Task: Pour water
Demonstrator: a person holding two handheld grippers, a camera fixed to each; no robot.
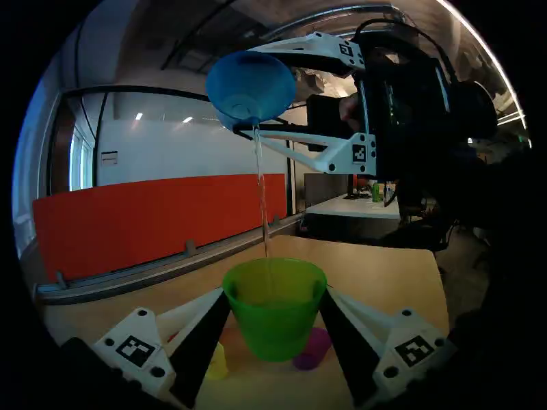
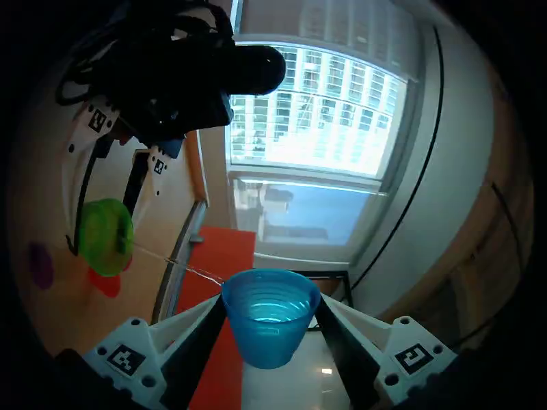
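No readable txt, nos. or brands for you here. You get only b/w square code markers (image 1: 135,350). In the left gripper view they sit on the left gripper (image 1: 273,295) at 7 & 5 o'clock and on the right gripper (image 1: 246,89) at 1-2 o'clock. Wall sign (image 1: 109,157) at 9 o'clock is too small to read. In the right gripper view, same markers at 7, 5 & 10 o'clock.

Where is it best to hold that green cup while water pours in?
By its side wall just under the rim, coming level from both sides, as the left gripper does now. The green cup is upright and widens upward, so it should not slip down, and its mouth is free for the stream from the blue cup.
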